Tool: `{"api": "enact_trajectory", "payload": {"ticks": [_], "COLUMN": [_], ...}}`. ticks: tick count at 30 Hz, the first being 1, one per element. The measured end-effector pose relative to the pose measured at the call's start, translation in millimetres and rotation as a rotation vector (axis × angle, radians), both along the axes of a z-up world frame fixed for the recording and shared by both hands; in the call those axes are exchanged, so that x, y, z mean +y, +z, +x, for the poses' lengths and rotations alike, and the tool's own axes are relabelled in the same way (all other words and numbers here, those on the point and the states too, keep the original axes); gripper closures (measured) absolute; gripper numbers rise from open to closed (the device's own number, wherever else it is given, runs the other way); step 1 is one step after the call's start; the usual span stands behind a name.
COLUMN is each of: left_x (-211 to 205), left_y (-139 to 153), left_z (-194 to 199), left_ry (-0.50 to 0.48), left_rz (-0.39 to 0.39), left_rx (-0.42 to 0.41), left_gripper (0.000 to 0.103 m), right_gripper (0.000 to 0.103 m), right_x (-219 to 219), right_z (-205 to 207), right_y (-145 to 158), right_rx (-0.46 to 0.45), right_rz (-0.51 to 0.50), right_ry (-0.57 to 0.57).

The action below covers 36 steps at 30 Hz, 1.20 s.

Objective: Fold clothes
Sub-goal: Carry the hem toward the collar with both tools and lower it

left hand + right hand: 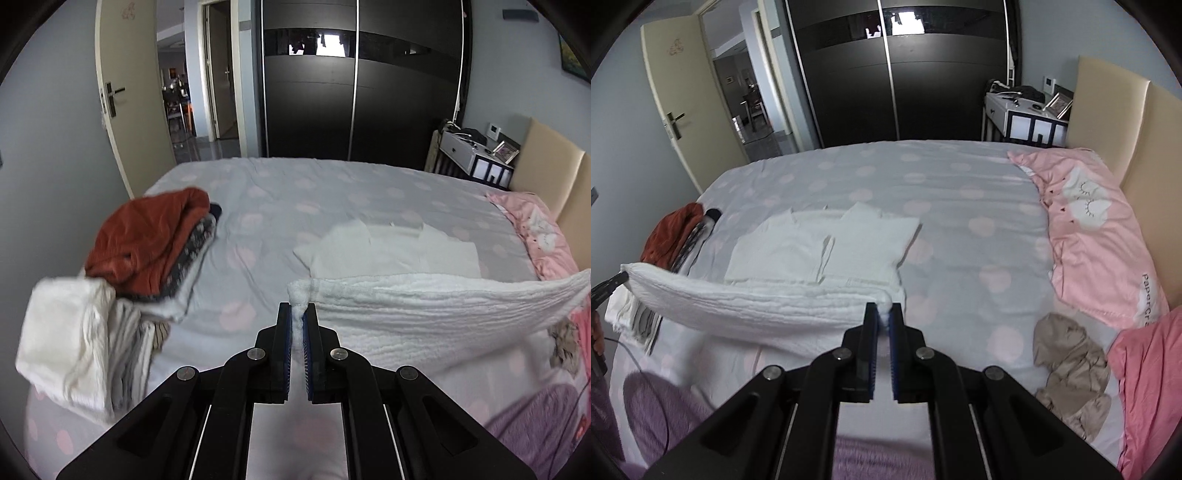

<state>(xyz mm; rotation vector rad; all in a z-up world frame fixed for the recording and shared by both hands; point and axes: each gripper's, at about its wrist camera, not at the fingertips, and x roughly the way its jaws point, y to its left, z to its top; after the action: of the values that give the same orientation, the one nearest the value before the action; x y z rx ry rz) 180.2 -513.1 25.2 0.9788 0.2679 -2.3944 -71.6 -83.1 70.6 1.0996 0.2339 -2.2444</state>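
Observation:
A white ribbed garment (424, 314) (746, 306) is held up by its near edge above the bed, while its far part with the sleeves lies flat on the sheet. My left gripper (297, 314) is shut on the garment's left corner, and white fabric bunches between its pads. My right gripper (884, 314) is shut on the right corner. The lifted edge stretches taut between the two grippers. The left gripper's tip (613, 282) shows at the left edge of the right wrist view.
The bed (960, 229) has a grey sheet with pale dots. A stack of folded clothes (147, 251) topped by a rust-red piece lies left, with white folded cloth (70, 343) nearer. Pink pillows (1089, 229), a beige garment (1067, 369) and purple cloth (665, 406) lie right and near.

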Motion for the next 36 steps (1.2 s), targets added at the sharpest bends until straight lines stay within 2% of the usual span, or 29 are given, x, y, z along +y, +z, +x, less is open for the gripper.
{"api": "enact_trajectory", "payload": {"ticks": [8,15,20,26,32,36], "left_x": [-47.5,-98.6,-135.8,-170.9,-188.9,-190.7], "left_y": [11.4,-25.7,-83.6,-163.3,-225.9,-243.5], "left_z": [-93.9,-195.2,-272.8,-340.7,-364.7,-364.4], "left_ry": [0.039,0.059,0.066,0.055,0.060,0.051], "left_rz": [-0.054,-0.066,-0.049,-0.011,0.051,0.089], "left_rx": [-0.035,-0.128,-0.212,-0.307,-0.370,-0.399], "left_gripper": [0.097,0.097,0.097,0.097,0.097,0.092], "right_gripper": [0.098,0.098,0.098,0.098,0.098,0.097], "right_x": [-57.9,-125.6,-178.9,-222.6,-243.8,-241.3], "right_z": [-78.0,-172.2,-247.7,-317.2,-348.5,-353.7], "right_y": [6.2,-27.6,-78.6,-165.7,-244.9,-268.1], "right_rx": [0.066,0.074,0.070,0.017,-0.059,-0.119], "right_rz": [0.056,0.122,0.173,0.243,0.299,0.282], "right_ry": [-0.038,-0.080,-0.103,-0.108,-0.116,-0.125]}}
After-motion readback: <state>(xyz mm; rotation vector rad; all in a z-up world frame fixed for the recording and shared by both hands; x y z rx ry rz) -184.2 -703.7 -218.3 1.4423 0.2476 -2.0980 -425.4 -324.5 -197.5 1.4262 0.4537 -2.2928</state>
